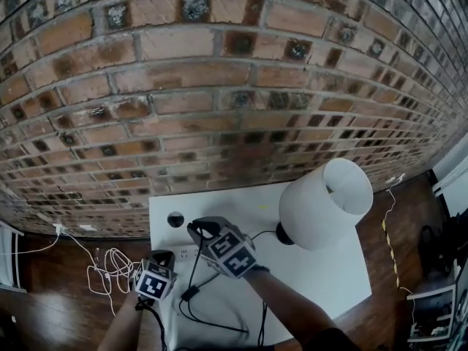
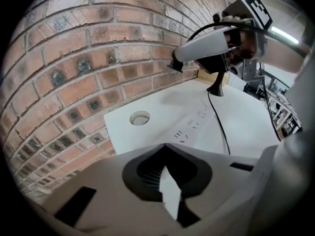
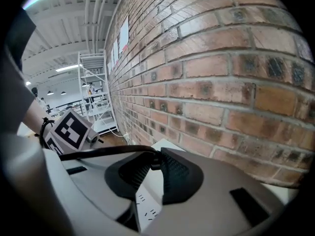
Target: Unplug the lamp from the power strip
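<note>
Right gripper (image 1: 197, 231), lower centre of the head view, pinches the plug (image 3: 152, 80) of the lamp (image 1: 322, 203) clear above the power strip (image 2: 197, 124), whose near end the left gripper (image 2: 165, 147), jaws together, apparently pins against the pull.

light: even, soft | edges: fisheye-bent, dark corners | blur: near foreground

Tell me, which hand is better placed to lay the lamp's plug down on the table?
Probably right. The right hand-held gripper is shut on the black plug, raised above the power strip. The left hand-held gripper sits low near the strip's end, away from the plug.
</note>
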Tool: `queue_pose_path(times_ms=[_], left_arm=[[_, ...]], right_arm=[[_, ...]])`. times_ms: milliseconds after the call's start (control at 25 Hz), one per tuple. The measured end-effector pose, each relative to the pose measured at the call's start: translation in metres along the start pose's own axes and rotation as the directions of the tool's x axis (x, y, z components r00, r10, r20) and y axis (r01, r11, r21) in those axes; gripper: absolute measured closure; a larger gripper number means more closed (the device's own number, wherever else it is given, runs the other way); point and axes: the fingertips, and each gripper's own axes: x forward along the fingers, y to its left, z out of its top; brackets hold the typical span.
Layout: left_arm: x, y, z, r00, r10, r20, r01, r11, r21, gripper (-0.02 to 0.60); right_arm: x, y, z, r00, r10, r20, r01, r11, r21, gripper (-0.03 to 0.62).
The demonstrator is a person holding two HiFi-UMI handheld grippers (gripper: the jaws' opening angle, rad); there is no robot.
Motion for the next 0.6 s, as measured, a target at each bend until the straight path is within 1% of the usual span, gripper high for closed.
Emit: queue_pose_path(times_ms=[160,400,600], left_arm=[[0.000,0.001,-0.001,1.000,0.004,0.001,-0.004,1.000,0.002,0.569],[-0.001,0.000,0.001,1.000,0.001,0.002,-0.001,1.000,0.004,0.569],[-0.002,0.002,0.002,1.000,0.005,0.015,-0.005,1.000,0.001,0.569]], right_arm=[[-0.005,-0.019,-0.004,0.998,-0.058,-0.003,0.058,0.998,0.009,0.522],[-0.015,-0.052,-0.034,0.989,-0.135,-0.063,0.138,0.989,0.050,0.522],[-0.025,-0.071,-0.048,0.978,-0.188,-0.093,0.195,0.978,0.078,0.522]])
